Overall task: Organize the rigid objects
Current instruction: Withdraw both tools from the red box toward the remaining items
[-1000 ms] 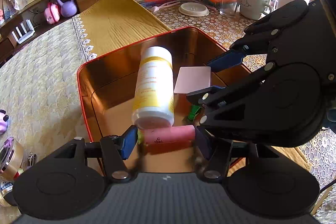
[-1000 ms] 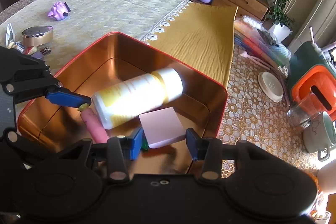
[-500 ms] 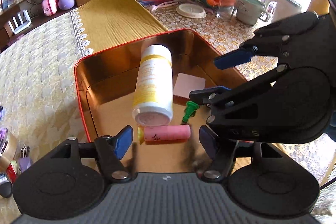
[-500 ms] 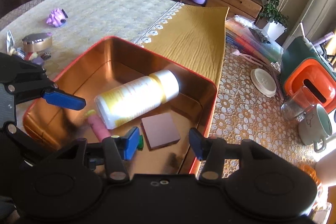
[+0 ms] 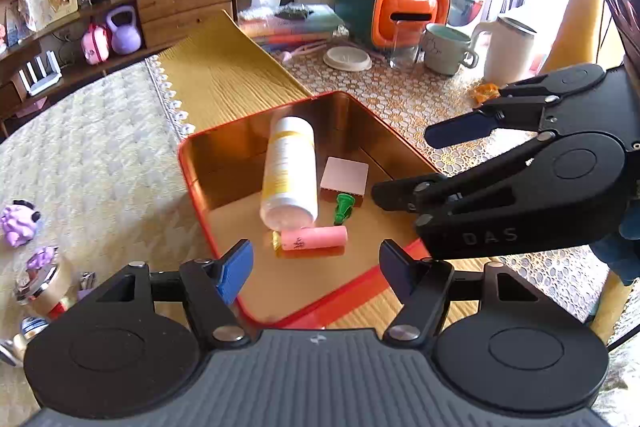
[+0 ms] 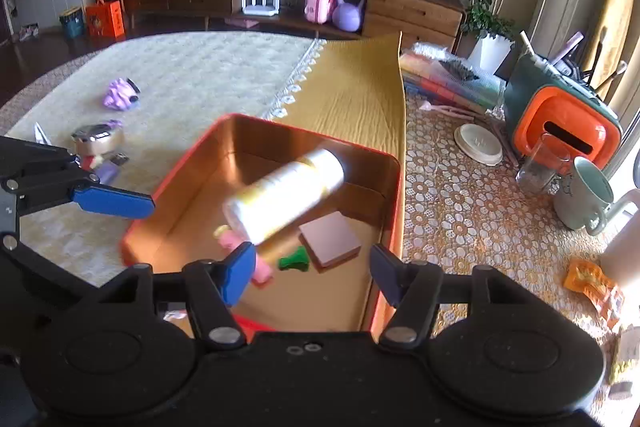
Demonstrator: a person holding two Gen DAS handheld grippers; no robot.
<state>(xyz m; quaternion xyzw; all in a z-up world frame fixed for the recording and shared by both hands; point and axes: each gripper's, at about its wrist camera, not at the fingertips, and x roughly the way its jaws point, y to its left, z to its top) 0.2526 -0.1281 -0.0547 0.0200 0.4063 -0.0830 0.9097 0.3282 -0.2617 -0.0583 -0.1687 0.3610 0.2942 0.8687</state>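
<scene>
Both my hand-held grippers, left [image 5: 316, 263] and right [image 6: 312, 273], hang spread and empty over the tin [image 5: 192, 167]. Inside lie the bottle [image 5: 289, 171], pink tube [image 5: 314, 238], square block [image 5: 345, 175] and green piece [image 5: 343, 207]. All look light and stiff; the bottle is probably slick, so I'd grip it mid-body.

The left gripper [image 5: 316, 269] hangs with its jaws spread wide and nothing between them, above the near rim of the orange tin [image 5: 192, 171]. Just ahead of its fingertips a pink cylinder [image 5: 314, 238] lies crosswise. Beyond it rest a white bottle [image 5: 289, 173], a green piece [image 5: 342, 207] and a pink square block [image 5: 345, 175]. The right gripper [image 5: 424, 159] reaches in from the right, spread apart.
</scene>
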